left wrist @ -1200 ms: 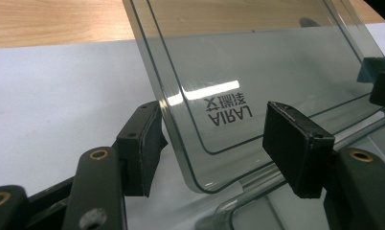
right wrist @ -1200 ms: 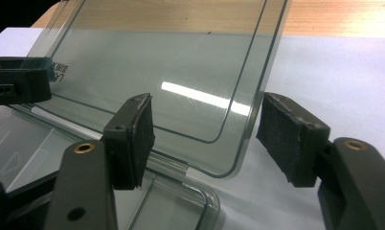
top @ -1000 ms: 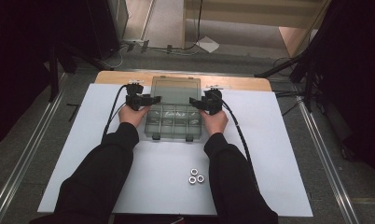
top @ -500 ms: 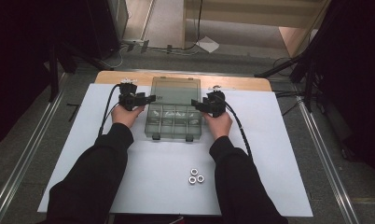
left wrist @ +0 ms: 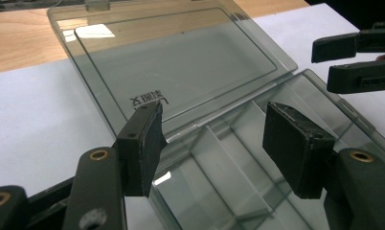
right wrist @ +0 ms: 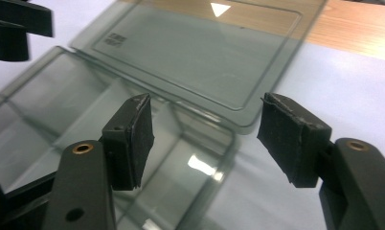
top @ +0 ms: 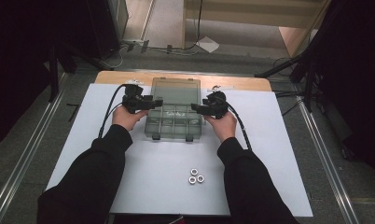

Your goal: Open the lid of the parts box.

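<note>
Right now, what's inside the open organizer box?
The organizer box lies open, lid flat behind it. The compartments seen in both gripper views look empty: clear dividers only. The three nuts lie outside on the white sheet. The near-row compartments are too small to judge.

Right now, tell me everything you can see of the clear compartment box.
The compartment box is smoky, see-through plastic. It lies open on the white sheet, its lid folded back flat toward the table's far edge. Dividers split the tray into small cells that look empty; two dark latches sit on its near edge. The left gripper and right gripper hover open at its sides, gripping nothing.
</note>
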{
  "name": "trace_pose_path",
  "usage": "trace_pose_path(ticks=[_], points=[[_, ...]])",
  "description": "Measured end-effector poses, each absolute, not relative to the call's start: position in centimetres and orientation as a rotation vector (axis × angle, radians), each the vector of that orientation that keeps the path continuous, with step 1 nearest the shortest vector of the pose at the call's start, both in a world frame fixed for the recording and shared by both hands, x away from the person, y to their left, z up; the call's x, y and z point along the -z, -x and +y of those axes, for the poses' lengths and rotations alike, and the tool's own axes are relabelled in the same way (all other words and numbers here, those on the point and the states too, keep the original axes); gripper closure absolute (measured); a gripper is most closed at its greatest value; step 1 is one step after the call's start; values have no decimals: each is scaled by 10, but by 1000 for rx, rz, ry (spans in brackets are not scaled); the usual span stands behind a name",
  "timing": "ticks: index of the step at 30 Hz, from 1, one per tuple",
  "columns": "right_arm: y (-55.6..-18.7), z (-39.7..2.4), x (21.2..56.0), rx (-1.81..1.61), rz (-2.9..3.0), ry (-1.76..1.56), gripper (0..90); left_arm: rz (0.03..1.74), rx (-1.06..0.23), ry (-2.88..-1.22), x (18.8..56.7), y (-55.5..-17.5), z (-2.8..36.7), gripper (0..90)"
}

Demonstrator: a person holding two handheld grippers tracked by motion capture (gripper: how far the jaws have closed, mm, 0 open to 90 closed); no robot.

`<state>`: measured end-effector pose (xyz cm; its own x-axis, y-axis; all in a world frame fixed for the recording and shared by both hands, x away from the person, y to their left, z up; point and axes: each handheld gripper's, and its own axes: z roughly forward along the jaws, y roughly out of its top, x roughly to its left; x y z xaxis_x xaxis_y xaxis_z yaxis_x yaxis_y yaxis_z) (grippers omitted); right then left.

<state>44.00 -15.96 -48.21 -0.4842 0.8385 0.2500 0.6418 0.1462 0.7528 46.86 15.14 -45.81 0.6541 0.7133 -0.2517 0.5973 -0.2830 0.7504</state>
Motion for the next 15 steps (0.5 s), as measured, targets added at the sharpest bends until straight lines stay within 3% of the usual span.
trace_pose_path(ticks=[15], points=[[-408,-166,471,-1286,2271,-1349,360,949,-135,-2072,456,-446,148,389]])
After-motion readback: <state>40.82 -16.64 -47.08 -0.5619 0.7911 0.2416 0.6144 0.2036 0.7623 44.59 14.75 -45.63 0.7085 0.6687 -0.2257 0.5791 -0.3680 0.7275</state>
